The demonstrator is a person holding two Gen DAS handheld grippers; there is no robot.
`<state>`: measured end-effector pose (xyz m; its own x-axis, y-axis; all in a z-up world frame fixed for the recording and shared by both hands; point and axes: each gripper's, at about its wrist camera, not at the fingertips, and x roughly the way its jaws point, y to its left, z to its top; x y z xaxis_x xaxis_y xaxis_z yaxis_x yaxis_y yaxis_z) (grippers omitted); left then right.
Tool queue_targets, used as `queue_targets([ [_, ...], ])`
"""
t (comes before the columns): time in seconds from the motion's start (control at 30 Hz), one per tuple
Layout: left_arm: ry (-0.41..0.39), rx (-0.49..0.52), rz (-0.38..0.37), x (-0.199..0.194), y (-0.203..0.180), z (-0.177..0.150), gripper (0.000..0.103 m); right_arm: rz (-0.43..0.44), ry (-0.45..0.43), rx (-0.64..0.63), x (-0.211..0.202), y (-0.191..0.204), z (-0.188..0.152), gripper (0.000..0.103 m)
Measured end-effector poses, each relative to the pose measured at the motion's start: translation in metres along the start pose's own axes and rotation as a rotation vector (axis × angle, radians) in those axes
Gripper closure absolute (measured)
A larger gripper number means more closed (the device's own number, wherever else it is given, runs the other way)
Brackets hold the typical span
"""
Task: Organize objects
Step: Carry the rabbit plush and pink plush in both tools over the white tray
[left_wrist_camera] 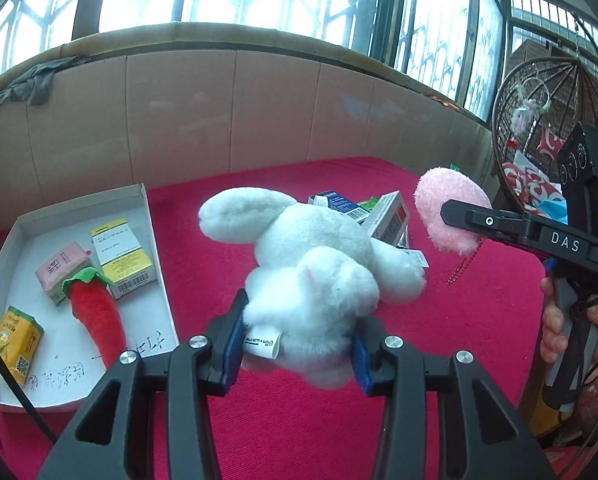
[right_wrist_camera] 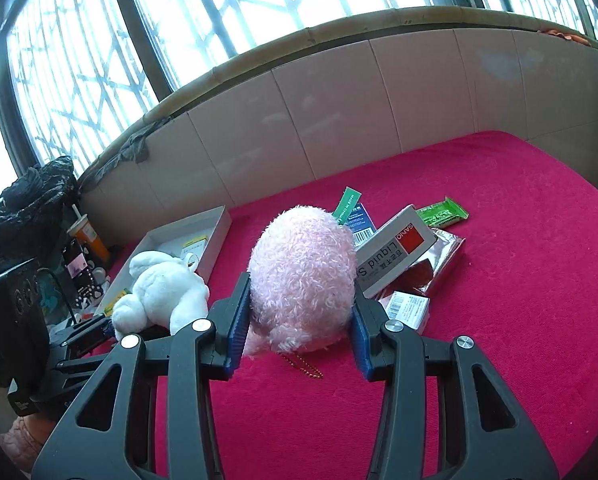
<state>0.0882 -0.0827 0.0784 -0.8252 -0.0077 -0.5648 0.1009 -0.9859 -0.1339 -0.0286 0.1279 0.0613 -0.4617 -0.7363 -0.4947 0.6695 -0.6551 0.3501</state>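
your left gripper (left_wrist_camera: 297, 350) is clamped on the white plush rabbit (left_wrist_camera: 311, 264), held above the red surface (left_wrist_camera: 479, 320). to its left sits the white tray (left_wrist_camera: 155, 248) with a red plush chili (left_wrist_camera: 97, 316). to its right, your right gripper (left_wrist_camera: 455, 210) pinches a pink plush (left_wrist_camera: 447, 204).

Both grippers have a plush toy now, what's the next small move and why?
Probably carry the white plush left toward the white box. The left gripper is shut on it, the box already holds a red plush with bare floor beside it, and the right gripper holds the pink plush farther away.
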Motion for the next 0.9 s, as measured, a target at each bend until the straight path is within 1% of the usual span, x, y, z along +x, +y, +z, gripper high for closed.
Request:
queue_targets([
  [0.37, -0.042, -0.019, 0.007, -0.011, 0.005, 0.001, 0.059, 0.008, 0.017, 0.007, 0.004, 0.004, -0.004, 0.060],
  [0.9, -0.072, -0.048, 0.020, -0.021, 0.016, 0.000, 0.059, 0.008, 0.038, -0.005, 0.009, 0.010, -0.007, 0.060],
])
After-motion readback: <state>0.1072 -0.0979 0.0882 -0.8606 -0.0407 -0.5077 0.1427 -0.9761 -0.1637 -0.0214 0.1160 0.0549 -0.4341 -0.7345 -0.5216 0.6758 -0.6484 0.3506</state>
